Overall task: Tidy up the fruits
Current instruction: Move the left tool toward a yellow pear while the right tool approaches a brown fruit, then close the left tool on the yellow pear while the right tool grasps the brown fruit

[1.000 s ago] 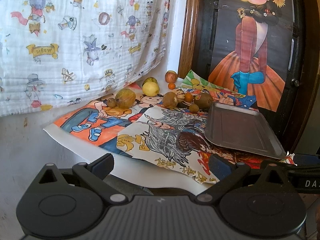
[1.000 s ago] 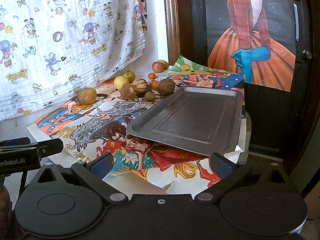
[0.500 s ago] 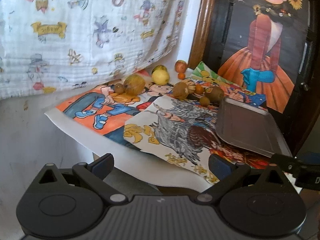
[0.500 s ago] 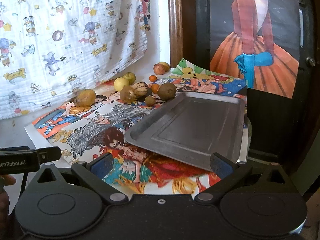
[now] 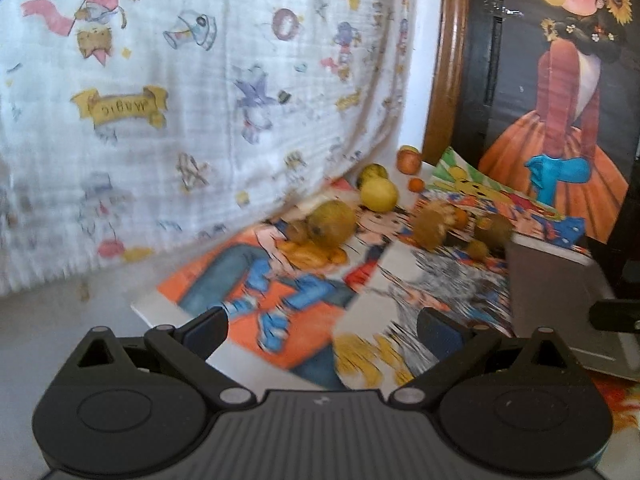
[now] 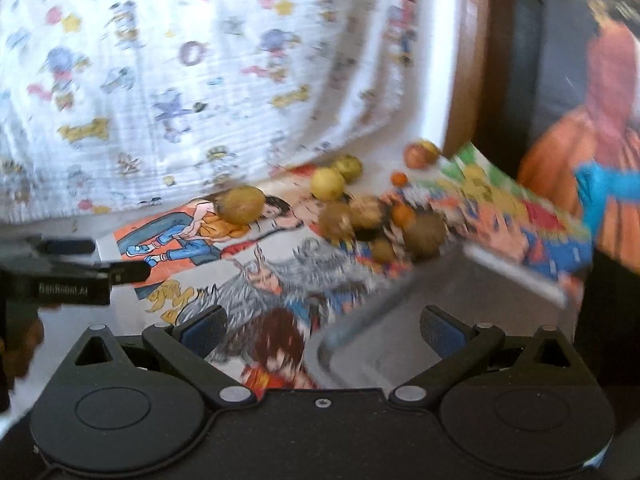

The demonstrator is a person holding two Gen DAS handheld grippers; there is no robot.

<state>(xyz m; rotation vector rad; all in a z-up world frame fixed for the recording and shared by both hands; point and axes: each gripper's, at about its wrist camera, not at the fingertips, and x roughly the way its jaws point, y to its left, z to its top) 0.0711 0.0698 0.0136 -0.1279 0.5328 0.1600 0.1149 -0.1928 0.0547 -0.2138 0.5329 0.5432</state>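
Several fruits lie on cartoon posters at the back of the table: a brownish pear (image 5: 331,224) (image 6: 242,204), a yellow apple (image 5: 378,194) (image 6: 327,184), a red apple (image 5: 409,160) (image 6: 418,155), small oranges (image 5: 416,185) (image 6: 399,178) and brown kiwis (image 5: 430,228) (image 6: 424,236). A grey metal tray (image 5: 556,300) (image 6: 440,312) sits at the right front. My left gripper (image 5: 322,326) is open and empty, short of the fruits. My right gripper (image 6: 322,330) is open and empty over the tray's near corner. The left gripper's finger (image 6: 120,271) shows in the right wrist view.
A white printed cloth (image 5: 180,100) hangs behind the table at left. A wooden frame (image 5: 446,60) and a dark door with a poster of a girl in an orange dress (image 5: 560,120) stand at the back right. Posters (image 5: 280,292) cover the tabletop.
Both grippers have moved forward and swung left toward the fruits, so the fruits look nearer and the views are blurred. The tray has slid toward the right edge of the left view.
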